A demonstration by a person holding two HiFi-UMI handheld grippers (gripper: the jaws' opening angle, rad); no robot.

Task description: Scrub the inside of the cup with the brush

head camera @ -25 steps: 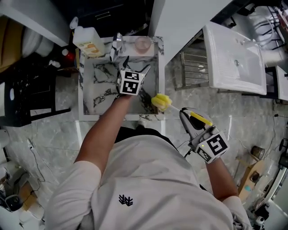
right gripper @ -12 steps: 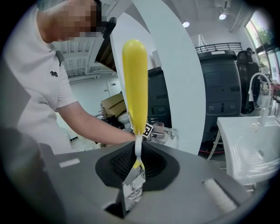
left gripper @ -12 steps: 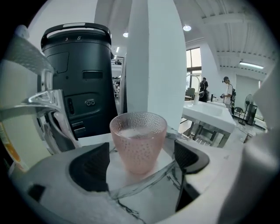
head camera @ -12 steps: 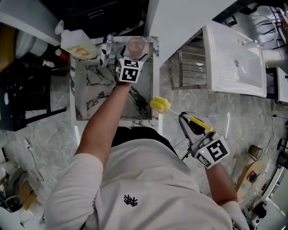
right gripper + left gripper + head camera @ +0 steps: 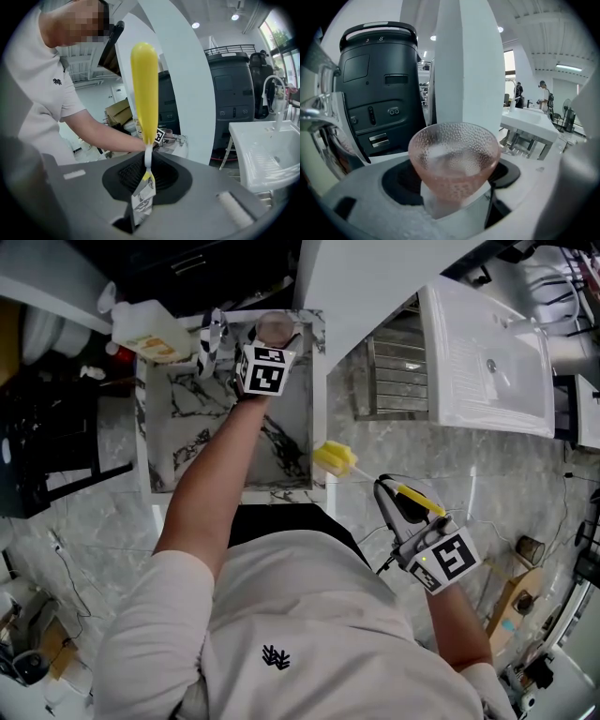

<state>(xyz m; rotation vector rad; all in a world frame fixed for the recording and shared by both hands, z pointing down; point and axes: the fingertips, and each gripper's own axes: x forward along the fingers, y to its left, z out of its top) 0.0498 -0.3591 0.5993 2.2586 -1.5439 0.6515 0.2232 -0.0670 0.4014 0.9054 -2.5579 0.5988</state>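
Upper frame: left tongs (image 5: 274, 345) wide, just been closing round cup (image 5: 453, 159) to steady it; right tongs (image 5: 384, 491) clamped on brush (image 5: 335, 458), ready.

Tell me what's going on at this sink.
A person works with a handheld gripper in each hand. The left gripper is stretched to the back rim of the marble-patterned sink, with the pink dimpled cup between its jaws; they have just been closing but don't visibly clamp it yet. The right gripper is shut on the handle of a yellow sponge brush, held out beside the sink. No scrubbing has begun.
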